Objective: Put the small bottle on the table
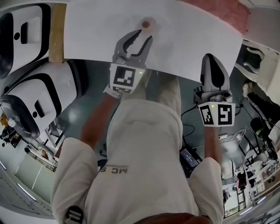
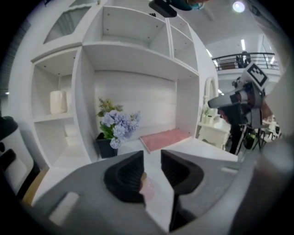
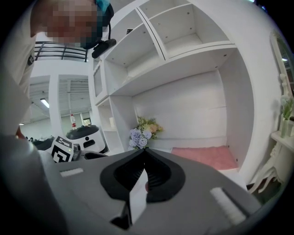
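Note:
The small bottle [image 1: 147,24], pinkish with a brown top, stands on the white table [image 1: 188,43], seen from above. My left gripper [image 1: 144,35] hovers just short of it with its jaws apart and nothing pressed between them. In the left gripper view the bottle [image 2: 146,187] shows low down in the gap of the left gripper [image 2: 152,158], on the tabletop beneath it. My right gripper [image 1: 212,59] hangs over the table's near edge, to the right. In the right gripper view its tips [image 3: 144,151] meet, holding nothing.
A pink mat [image 1: 218,13] lies at the table's far right, below white shelves holding a pot of flowers [image 2: 115,128]. Two white robots [image 1: 35,100] stand to the left. A white cabinet [image 1: 262,65] and cables and gear on the floor [image 1: 258,144] fill the right.

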Available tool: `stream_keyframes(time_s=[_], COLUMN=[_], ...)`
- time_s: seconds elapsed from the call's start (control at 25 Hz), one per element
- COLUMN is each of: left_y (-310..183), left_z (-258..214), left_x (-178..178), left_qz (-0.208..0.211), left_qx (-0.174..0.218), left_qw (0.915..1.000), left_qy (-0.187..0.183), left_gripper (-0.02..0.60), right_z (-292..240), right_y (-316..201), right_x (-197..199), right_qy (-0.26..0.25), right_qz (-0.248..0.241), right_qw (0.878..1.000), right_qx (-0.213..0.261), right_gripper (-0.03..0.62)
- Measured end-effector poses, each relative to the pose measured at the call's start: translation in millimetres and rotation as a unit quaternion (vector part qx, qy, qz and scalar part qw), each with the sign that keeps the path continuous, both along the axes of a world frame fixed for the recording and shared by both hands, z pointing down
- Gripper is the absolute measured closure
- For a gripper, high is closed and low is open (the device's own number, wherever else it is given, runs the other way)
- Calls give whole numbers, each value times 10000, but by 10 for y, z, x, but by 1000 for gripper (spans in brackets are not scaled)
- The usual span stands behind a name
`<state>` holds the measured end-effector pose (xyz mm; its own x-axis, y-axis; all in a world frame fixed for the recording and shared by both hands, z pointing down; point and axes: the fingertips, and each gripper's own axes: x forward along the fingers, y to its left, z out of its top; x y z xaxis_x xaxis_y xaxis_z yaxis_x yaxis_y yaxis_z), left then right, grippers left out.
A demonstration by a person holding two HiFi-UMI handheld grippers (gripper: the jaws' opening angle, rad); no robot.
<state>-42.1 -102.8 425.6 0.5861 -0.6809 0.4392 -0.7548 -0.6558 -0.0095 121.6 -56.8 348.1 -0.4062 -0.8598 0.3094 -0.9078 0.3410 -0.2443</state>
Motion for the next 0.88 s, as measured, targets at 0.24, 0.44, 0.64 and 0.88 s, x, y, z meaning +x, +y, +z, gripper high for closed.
stream_keyframes(time_s=[0.24,0.44,0.64,0.88], left_y=[103,223,344,500], left_z=[-648,-925,-1270,-1652], left_x=[-95,-227,-274,-171], left_qz=[-233,-550,-413,-82], left_qx=[260,-48,50,190], left_qw=[9993,9980,9978,9977], left_qy=[129,317,522,642], left_gripper=[531,580,580,580], right_z=[-370,-614,-856,-1129], right_y=[50,183,300,433], right_x=[-41,-89,-197,-242], right_qy=[108,100,205,337], right_qz=[-213,-433,-575,-694], right_qw=[9995,9986,9975,9959], right_qx=[210,299,343,480], right_gripper=[595,597,597,596])
